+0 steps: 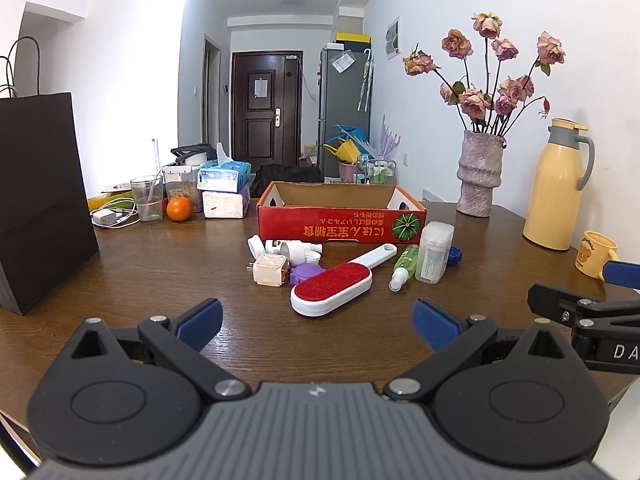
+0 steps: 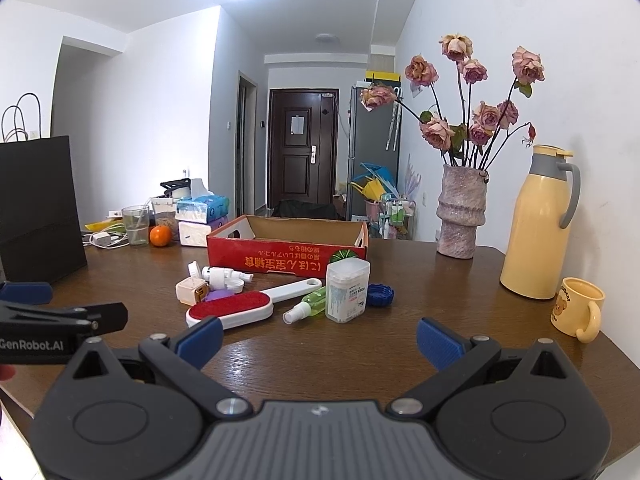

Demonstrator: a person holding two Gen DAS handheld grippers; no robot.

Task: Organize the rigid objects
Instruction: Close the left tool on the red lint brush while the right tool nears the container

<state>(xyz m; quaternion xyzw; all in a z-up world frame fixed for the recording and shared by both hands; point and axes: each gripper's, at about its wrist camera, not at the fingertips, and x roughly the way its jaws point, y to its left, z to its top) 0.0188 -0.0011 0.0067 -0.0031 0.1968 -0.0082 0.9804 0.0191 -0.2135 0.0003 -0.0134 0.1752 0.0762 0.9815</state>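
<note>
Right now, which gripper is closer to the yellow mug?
Right. The right gripper has the yellow mug just ahead on its right; the left gripper sits farther left, facing the lint brush.

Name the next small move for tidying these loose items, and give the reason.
Probably ease the left hand-held gripper forward over the lint brush. It is open and holds nothing, the brush lies nearest and straight ahead on the table, and the red cardboard box behind it looks empty. The right hand-held gripper is open too.
</note>
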